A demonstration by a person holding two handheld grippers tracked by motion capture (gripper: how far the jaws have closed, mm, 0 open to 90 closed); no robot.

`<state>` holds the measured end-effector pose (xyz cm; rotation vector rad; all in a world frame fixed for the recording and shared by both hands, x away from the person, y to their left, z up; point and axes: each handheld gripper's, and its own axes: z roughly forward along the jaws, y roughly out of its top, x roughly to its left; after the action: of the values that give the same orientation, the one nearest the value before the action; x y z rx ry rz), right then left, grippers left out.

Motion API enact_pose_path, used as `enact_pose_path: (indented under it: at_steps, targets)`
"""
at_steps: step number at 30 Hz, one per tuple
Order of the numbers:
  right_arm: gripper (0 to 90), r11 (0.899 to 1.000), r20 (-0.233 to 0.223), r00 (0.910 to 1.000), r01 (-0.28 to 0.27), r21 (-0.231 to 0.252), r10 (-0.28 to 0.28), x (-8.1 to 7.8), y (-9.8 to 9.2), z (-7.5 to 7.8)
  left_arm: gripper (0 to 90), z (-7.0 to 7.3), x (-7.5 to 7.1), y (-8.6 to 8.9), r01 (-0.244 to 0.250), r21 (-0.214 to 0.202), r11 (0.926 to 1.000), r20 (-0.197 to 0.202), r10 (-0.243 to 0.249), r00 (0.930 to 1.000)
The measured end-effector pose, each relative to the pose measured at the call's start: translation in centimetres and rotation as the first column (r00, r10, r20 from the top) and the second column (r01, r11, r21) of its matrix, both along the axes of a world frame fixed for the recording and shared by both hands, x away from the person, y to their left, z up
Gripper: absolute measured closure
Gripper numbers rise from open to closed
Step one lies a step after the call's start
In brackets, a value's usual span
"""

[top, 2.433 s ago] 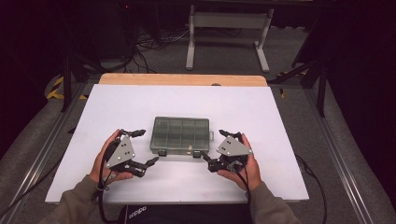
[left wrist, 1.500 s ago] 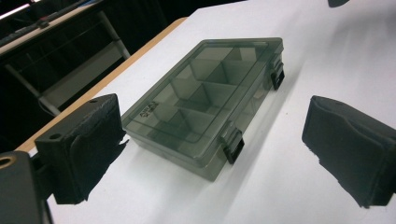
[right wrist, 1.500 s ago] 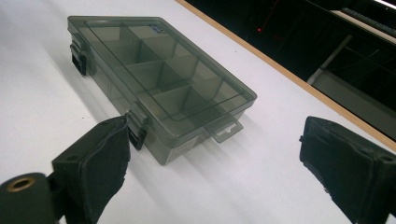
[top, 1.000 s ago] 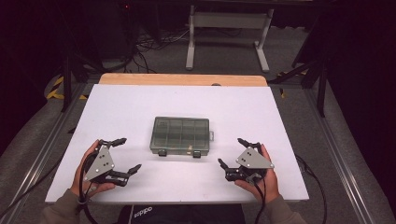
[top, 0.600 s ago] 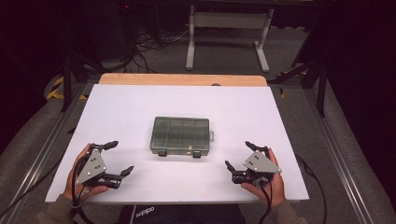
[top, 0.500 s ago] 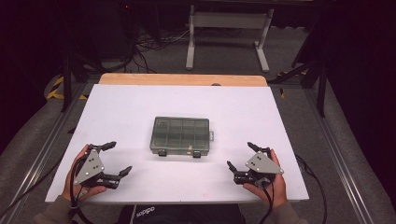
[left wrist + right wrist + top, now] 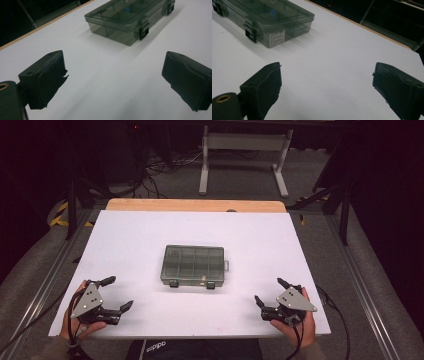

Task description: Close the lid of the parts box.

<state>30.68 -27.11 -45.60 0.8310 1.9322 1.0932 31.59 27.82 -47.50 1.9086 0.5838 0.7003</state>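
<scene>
Both grippers have drawn back from the box [image 7: 194, 265] to the tabletop's [image 7: 150, 230] near corners; left gripper [image 7: 116, 293] and right gripper [image 7: 268, 291] gape wide, empty, equally far, box lying crosswise between

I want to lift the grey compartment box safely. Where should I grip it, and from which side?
Probably best at its two short ends, one gripper each side. The compartment box lies flat, lid shut, its latches on the near long edge; left gripper and right gripper flank it, both open.

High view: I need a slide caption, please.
Closed compartment box at the table's centre, open left gripper and right gripper apart.
</scene>
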Motion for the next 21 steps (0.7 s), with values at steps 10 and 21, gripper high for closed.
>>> enact_pose_path:
  at_steps: [10, 21]
  targets:
    - [9.3, 1.0, 0.009, 1.0, -0.002, 0.012, 0.001, -0.01, -0.28, -0.21, 5.3, 0.01, -0.05, -0.33, -0.002, 0.004, 1.0, 0.001, 0.002, 1.0]
    - [9.3, 1.0, 0.025, 0.9997, 0.001, 0.004, -0.001, -0.11, 0.23, 0.03, 5.2, -0.04, -0.15, -0.51, 0.035, 0.012, 0.9993, 0.011, -0.035, 0.9993]
